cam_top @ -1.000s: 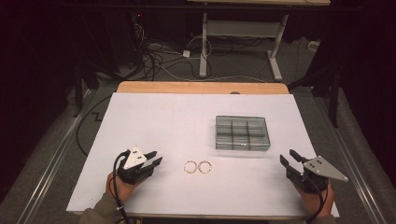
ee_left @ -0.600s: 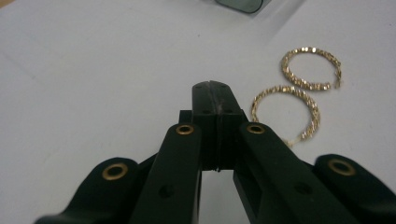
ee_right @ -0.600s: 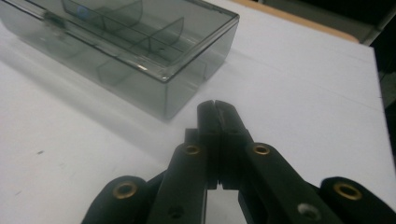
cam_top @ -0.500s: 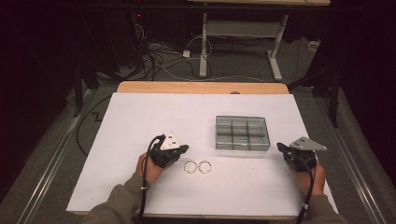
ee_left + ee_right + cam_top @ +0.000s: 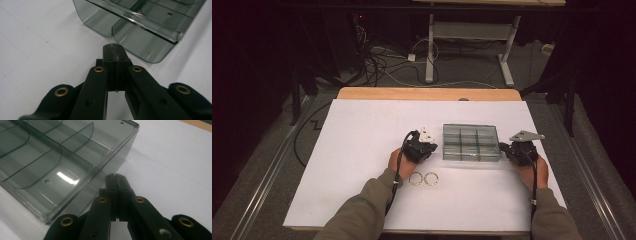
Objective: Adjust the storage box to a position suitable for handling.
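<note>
Broadly, the white surface (image 5: 362, 130) lies open on its left half and along the far edge, where a strip of bare wood shows. The left gripper (image 5: 428, 146) sits just off the left short side of the compartment box (image 5: 471, 142); in the left gripper view its fingers (image 5: 110, 53) are pressed together with nothing between them, their tips just short of the box's rounded corner. Nearer the person, two small rings (image 5: 424, 178) lie side by side, close to the left wrist and apart from the box. The box itself is smoky clear plastic with dividers, set right of the surface's middle, its long axis running left to right, parallel to the front edge. The right gripper (image 5: 508, 149) is at the box's right short side; its fingers (image 5: 112, 181) are likewise closed on nothing, tips beside the wall, and whether they touch it cannot be told. Right of it only a narrow strip of surface remains before the edge. No writing can be read on anything.
</note>
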`<state>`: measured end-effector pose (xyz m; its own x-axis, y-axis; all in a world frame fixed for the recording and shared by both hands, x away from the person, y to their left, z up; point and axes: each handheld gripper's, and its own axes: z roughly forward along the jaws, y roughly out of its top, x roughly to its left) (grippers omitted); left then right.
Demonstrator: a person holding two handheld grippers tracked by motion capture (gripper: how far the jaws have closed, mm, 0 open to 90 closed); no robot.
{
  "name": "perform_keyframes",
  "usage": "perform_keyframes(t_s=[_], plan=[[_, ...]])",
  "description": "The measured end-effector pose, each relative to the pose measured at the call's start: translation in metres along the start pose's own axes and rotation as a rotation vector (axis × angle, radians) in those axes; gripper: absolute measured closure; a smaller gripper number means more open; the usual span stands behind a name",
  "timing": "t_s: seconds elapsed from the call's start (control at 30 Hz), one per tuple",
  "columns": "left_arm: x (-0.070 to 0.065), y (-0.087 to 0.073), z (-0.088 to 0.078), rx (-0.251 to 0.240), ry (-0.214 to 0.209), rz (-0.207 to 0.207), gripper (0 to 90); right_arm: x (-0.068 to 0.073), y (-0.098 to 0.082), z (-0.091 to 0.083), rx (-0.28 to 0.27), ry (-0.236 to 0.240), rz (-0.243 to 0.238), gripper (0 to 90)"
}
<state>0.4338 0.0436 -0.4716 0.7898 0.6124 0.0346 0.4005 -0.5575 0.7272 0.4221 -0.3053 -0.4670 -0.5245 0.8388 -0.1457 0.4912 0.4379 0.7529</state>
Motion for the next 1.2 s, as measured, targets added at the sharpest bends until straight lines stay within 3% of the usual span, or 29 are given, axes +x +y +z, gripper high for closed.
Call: perform_keyframes(t_s=[0.17, 0.27, 0.43, 0.67, 0.7, 0.73, 0.77, 0.8, 0.83, 1.03, 1.2], plan=[[-0.001, 0.005, 0.007, 0.020, 0.020, 0.003, 87.1, 0.004, 0.003, 0.005, 0.025, -0.010, -0.022, 90.0], [-0.005, 0.008, 0.013, 0.055, 0.042, 0.041, 87.0, 0.005, 0.004, 0.005, 0.024, -0.011, -0.035, 90.0], [-0.003, 0.007, 0.011, 0.059, 0.052, 0.032, 87.0, 0.014, 0.008, 0.010, 0.019, -0.023, -0.065, 90.0], [0.012, -0.006, -0.003, 0.082, 0.083, -0.005, 87.0, 0.039, 0.018, 0.018, 0.018, -0.054, -0.091, 90.0], [0.012, -0.009, -0.006, 0.094, 0.088, -0.036, 87.1, 0.042, 0.020, 0.019, 0.016, -0.055, -0.100, 90.0], [0.014, -0.011, -0.008, 0.091, 0.088, -0.021, 87.1, 0.046, 0.021, 0.021, 0.016, -0.059, -0.104, 90.0], [0.014, -0.014, -0.011, 0.099, 0.093, -0.032, 87.1, 0.049, 0.023, 0.022, 0.015, -0.059, -0.106, 90.0], [0.017, -0.016, -0.013, 0.085, 0.096, -0.001, 87.1, 0.052, 0.024, 0.023, 0.015, -0.057, -0.111, 90.0], [0.018, -0.018, -0.015, 0.085, 0.097, 0.003, 87.1, 0.055, 0.025, 0.024, 0.014, -0.056, -0.111, 90.0], [0.026, -0.034, -0.028, 0.073, 0.110, -0.022, 87.1, 0.073, 0.031, 0.028, 0.006, -0.033, -0.130, 90.0], [0.029, -0.042, -0.037, 0.085, 0.137, -0.003, 87.1, 0.085, 0.035, 0.031, -0.003, -0.016, -0.153, 90.0]])
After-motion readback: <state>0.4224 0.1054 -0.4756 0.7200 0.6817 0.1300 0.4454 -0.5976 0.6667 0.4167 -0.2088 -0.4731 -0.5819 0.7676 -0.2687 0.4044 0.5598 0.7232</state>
